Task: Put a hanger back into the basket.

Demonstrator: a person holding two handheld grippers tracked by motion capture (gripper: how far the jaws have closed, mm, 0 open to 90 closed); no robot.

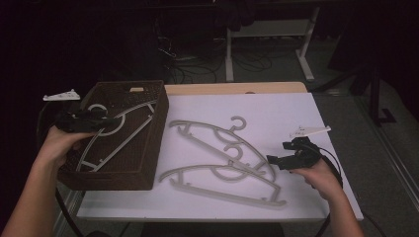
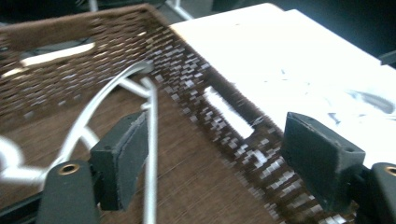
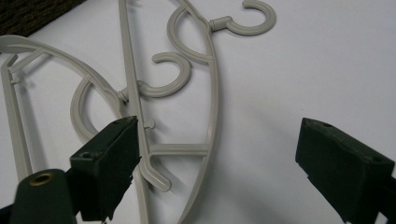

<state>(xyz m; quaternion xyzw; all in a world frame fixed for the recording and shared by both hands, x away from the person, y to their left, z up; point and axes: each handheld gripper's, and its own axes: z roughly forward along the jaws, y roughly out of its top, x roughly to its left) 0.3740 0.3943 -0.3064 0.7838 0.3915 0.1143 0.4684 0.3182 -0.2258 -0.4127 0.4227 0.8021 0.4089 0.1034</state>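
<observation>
A brown woven basket (image 1: 157,129) stands at the table's left, with one grey plastic hanger (image 1: 126,140) lying inside it. My left gripper (image 1: 112,120) hovers over the basket's near-left part, jaws open. In the left gripper view the hanger's bar (image 2: 150,154) runs close beside the left pad (image 2: 122,156) and nothing is clamped. Two more grey hangers (image 1: 210,132) (image 1: 225,191) lie overlapping on the white tabletop. My right gripper (image 1: 274,160) sits at their right ends, open. The right gripper view shows the hangers (image 3: 214,93) (image 3: 46,51) beneath its spread jaws.
The white tabletop (image 1: 281,113) has bare room at the back right. A wooden strip (image 1: 237,88) runs along the far edge. Beyond it are a dark floor, cables and white desk legs (image 1: 229,54). The basket wall (image 2: 224,116) stands between the left gripper and the tabletop.
</observation>
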